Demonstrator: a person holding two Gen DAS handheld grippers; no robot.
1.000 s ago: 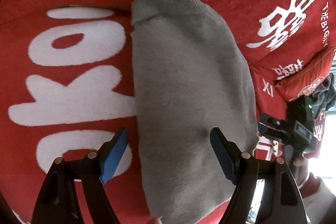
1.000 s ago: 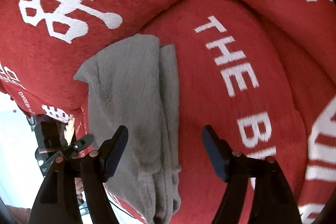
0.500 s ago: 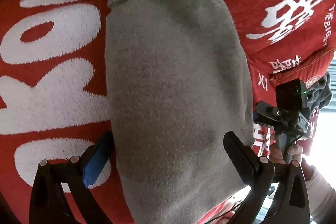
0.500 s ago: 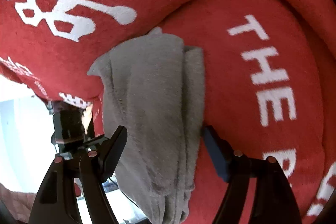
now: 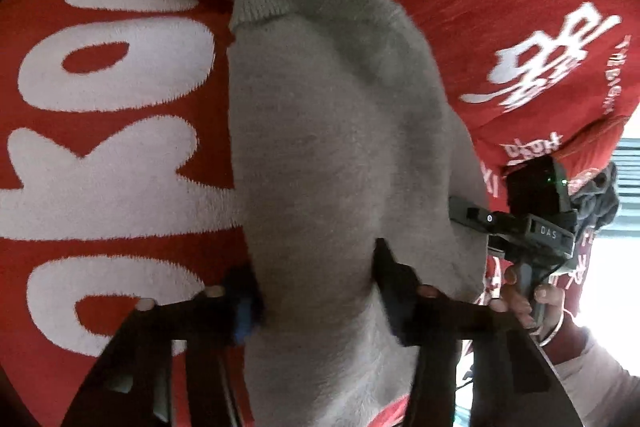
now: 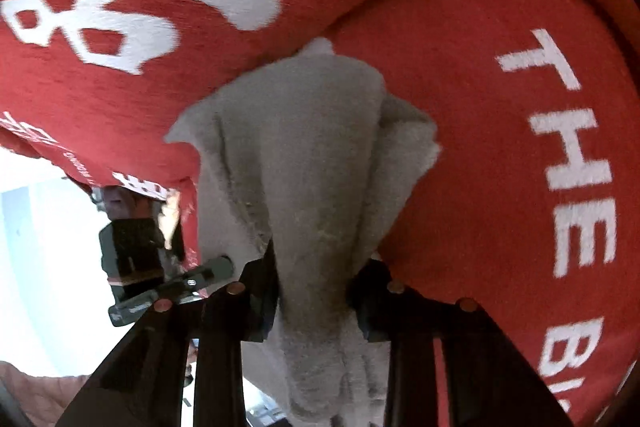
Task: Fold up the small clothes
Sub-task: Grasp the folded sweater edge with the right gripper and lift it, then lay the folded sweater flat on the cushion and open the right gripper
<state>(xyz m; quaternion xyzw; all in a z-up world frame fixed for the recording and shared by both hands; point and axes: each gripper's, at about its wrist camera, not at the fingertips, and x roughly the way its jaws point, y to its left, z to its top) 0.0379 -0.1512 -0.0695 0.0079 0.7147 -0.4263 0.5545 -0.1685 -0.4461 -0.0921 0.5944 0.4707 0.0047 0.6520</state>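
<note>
While spread over a red blanket (image 5: 120,267) with white lettering, lies a grey knit sweater (image 5: 340,147), ribbed hem at the far end. Left gripper (image 5: 316,283): jaws just closed in, pinching the near edge of the sweater, cloth bunched between the pads and hanging below them. Right gripper (image 6: 312,283): jaws likewise just closed, clamped on a gathered fold of the same sweater (image 6: 316,167), which fans out ahead of the fingertips. Beyond the right jaw of the left gripper, a hand (image 5: 536,299) around the other tool's handle.
</note>
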